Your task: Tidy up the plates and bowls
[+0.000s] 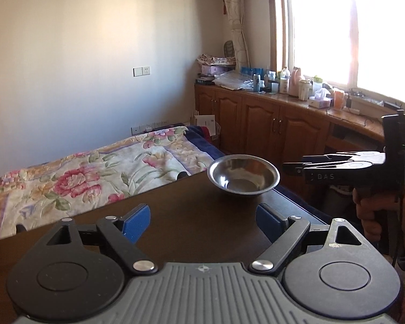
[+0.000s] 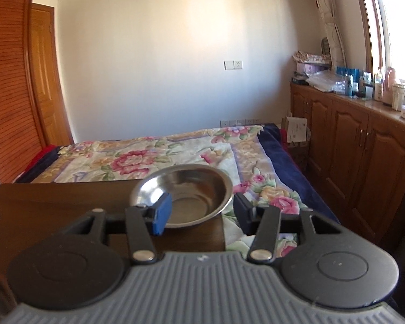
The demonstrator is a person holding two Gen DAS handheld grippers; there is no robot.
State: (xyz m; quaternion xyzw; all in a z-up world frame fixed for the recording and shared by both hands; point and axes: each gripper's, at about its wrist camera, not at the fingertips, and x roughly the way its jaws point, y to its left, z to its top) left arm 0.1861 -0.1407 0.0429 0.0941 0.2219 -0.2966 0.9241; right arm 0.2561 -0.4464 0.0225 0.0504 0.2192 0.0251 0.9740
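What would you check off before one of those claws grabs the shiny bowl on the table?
1. Right claw open: ok, its blue pads stand apart.
2. Right claw lined up with the metal bowl: ok, the bowl's near rim sits between the pads.
3. Bowl empty: ok, only bare metal shows inside.
4. Bowl safely on the dark table: not ok, it sits at the far corner, close to the edge above the floral bedspread.
5. Left claw out of the way: ok, open and well short of the bowl.
6. Plates to sort: cannot tell, none in view.
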